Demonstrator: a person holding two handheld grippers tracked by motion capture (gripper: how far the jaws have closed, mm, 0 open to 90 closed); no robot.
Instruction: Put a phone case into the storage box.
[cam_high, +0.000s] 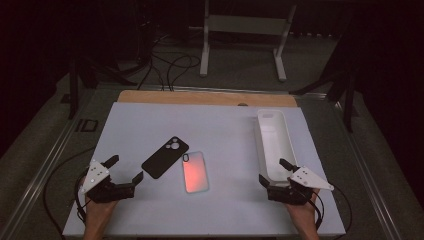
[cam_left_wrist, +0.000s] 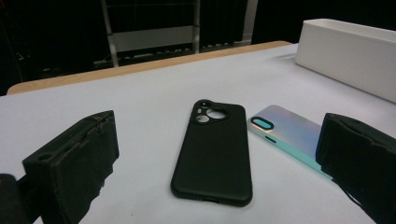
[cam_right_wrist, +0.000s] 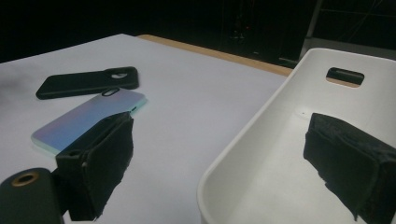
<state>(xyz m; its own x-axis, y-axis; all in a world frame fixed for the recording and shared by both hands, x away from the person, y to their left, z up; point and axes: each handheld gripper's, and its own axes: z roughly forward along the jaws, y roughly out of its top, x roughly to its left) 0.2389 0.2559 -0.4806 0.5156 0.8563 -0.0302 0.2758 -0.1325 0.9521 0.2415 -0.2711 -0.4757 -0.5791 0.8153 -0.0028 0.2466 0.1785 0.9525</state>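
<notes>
Just ahead of the left tongs (cam_high: 123, 168), black phone case (cam_high: 165, 157).

pretty sure i'm in some kind of lab or recording studio setup, not anyone's home. the room around me is dark, basically blacked out, with light only on the white table top (cam_high: 150, 125), which has a bare wooden edge (cam_high: 200, 97) at the far side. black cables (cam_high: 170, 67) snake loose across the grey carpeted floor (cam_high: 240, 70) behind it, and a white metal stand frame (cam_high: 245, 30) sits back there. dark tripod-like legs (cam_high: 75, 80) stand at both sides of the table, and metal rails (cam_high: 45, 165) run along it. looks like test rig territory.
</notes>
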